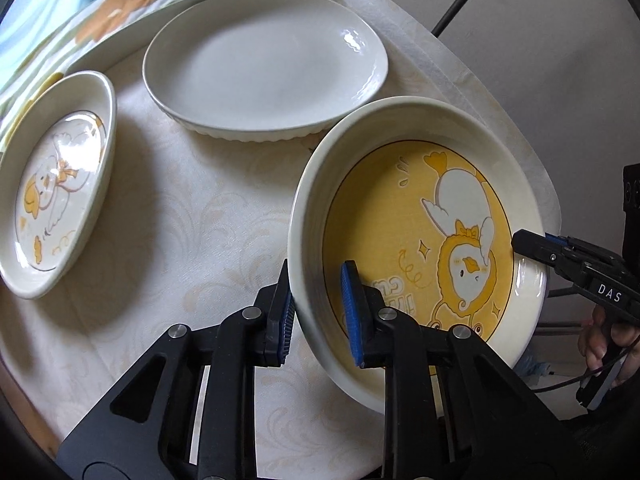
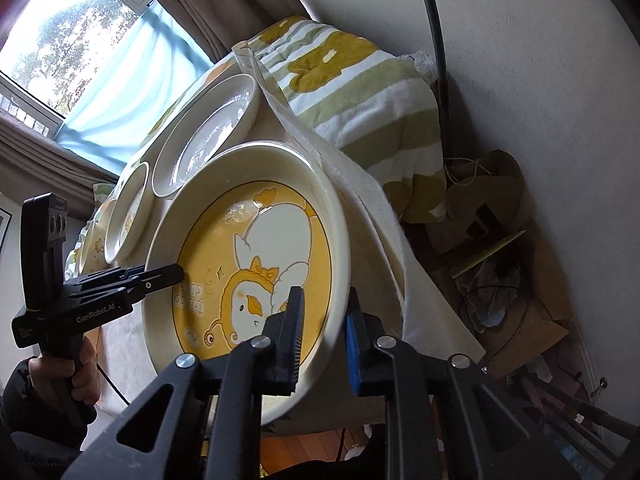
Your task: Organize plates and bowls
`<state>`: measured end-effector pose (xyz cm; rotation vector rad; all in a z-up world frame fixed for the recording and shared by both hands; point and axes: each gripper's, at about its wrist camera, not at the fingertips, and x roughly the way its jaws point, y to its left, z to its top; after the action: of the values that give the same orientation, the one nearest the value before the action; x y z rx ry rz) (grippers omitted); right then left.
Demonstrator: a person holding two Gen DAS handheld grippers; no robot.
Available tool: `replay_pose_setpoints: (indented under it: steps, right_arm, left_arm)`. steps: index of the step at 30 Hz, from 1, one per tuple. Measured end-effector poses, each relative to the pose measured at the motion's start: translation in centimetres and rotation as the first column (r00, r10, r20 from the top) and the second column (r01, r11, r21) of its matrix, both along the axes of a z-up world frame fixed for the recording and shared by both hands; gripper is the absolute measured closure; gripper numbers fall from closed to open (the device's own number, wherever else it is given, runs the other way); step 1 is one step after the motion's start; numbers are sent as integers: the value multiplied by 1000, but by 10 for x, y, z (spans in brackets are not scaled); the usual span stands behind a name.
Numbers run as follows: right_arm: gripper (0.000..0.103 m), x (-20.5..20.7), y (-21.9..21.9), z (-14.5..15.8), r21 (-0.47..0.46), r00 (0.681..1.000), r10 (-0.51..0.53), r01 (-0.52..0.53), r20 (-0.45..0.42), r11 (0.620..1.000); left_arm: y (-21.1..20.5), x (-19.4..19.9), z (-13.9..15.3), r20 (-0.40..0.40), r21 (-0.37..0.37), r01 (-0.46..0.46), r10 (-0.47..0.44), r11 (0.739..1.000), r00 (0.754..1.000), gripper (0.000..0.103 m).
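Cream patterned cloth (image 1: 180,208) covers my desk, a window (image 2: 60,28) beyond. My left gripper (image 1: 316,312) and right gripper (image 2: 324,336) both have fingers clenched on opposite rims of the yellow duck plate (image 1: 400,208), near right; white plate (image 1: 264,64) far, small duck dish (image 1: 56,184) left.

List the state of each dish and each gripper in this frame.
Yellow duck dish: gripped at opposite rims by both grippers, near the table edge.
Plain white dish: empty, resting on the tablecloth.
Small duck dish: empty, resting on the tablecloth.
Left gripper: shut on the yellow dish's rim.
Right gripper: shut on the opposite rim.
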<state>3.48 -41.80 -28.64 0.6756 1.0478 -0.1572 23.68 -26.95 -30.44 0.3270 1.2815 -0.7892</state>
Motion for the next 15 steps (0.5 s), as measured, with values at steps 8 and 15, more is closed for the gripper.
replay_pose_setpoints:
  steps: [8, 15]
  right_arm:
    - [86, 4, -1, 5, -25, 1000, 24, -24, -5, 999]
    - [86, 12, 6, 18, -51, 997, 81, -80, 11, 995]
  left_arm:
    - [0, -5, 2, 17, 2, 1, -1, 1000, 1000, 84]
    - [20, -10, 18, 30, -18, -33, 34, 999, 999, 84]
